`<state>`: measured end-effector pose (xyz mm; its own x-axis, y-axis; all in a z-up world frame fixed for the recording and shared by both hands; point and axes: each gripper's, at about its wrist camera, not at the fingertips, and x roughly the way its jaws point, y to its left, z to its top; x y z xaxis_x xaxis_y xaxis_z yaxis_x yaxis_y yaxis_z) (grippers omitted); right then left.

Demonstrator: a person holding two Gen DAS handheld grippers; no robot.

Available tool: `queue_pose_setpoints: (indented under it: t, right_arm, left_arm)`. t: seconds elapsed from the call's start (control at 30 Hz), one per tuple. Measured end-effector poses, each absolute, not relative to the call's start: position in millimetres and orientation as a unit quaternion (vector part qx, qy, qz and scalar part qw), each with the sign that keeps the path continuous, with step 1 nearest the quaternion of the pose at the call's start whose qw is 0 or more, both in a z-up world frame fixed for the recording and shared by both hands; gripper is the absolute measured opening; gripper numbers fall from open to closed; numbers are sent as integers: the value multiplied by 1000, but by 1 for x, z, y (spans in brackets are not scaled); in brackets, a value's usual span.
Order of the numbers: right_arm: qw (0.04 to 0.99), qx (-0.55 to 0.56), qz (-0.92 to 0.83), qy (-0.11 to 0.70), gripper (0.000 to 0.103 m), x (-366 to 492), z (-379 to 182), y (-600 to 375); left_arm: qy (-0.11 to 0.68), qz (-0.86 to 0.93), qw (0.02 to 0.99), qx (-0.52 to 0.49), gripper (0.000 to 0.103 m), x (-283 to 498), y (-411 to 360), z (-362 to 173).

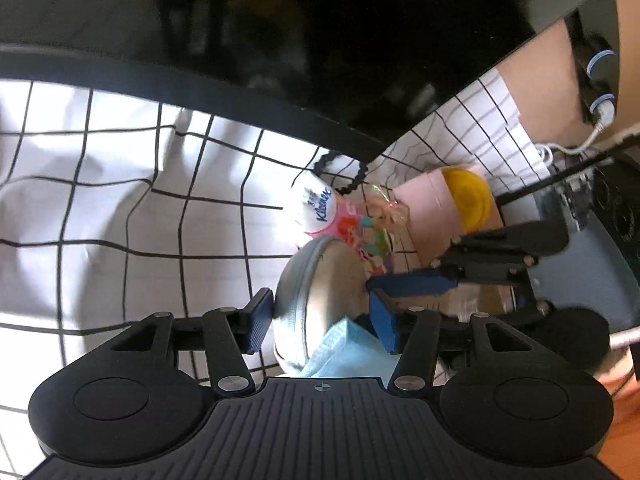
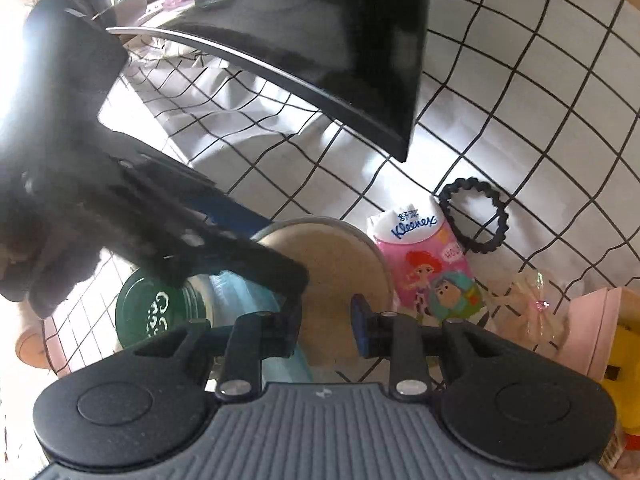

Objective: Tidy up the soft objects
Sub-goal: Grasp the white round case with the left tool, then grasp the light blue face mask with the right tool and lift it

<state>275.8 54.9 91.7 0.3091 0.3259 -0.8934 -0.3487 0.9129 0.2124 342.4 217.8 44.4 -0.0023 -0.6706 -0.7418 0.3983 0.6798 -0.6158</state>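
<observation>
A round grey zip case (image 1: pixel 320 292) with a beige face stands on edge between the blue pads of my left gripper (image 1: pixel 322 320), whose jaws stand apart from it, open. My right gripper (image 2: pixel 325 330) comes in from the right and is shut on the case's (image 2: pixel 340 272) rim, one blue finger (image 1: pixel 412 284) lying across the face. A light blue face mask (image 1: pixel 344 352) lies under the case. Beyond it are a Kleenex tissue pack (image 2: pixel 420 264), a black hair tie (image 2: pixel 474 216) and a clear-wrapped bow (image 2: pixel 528 312).
Everything sits on a white cloth with a black grid (image 1: pixel 120 208). A black monitor (image 2: pixel 340 60) stands over the far side. A green lid (image 2: pixel 148 312) lies left of the mask. A pink box (image 1: pixel 428 208) with a yellow object (image 1: pixel 468 200) is at the right.
</observation>
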Motion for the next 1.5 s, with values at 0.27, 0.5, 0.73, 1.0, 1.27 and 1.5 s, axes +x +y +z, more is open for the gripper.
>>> queue_pose_setpoints:
  t: [0.27, 0.5, 0.73, 1.0, 1.27, 1.5]
  right_arm:
    - [831, -31, 192, 522, 30, 263, 116, 34]
    - [841, -80, 236, 479, 51, 230, 143, 23]
    - [825, -130, 210, 508, 44, 245, 126, 46]
    - [803, -87, 172, 564, 43, 283, 91, 44]
    - [787, -65, 164, 591, 42, 294, 69, 52]
    - [793, -57, 161, 585, 42, 297, 70, 48]
  left_arm:
    - [607, -382, 683, -138, 42, 339, 206, 35]
    - [588, -385, 692, -166, 38, 333, 214, 45]
    - [576, -379, 708, -152, 38, 327, 218, 60]
    - [519, -353, 775, -74, 38, 319, 233, 105]
    - [468, -334, 805, 143, 38, 282, 186, 110]
    - [454, -343, 803, 179, 39, 280, 170, 112]
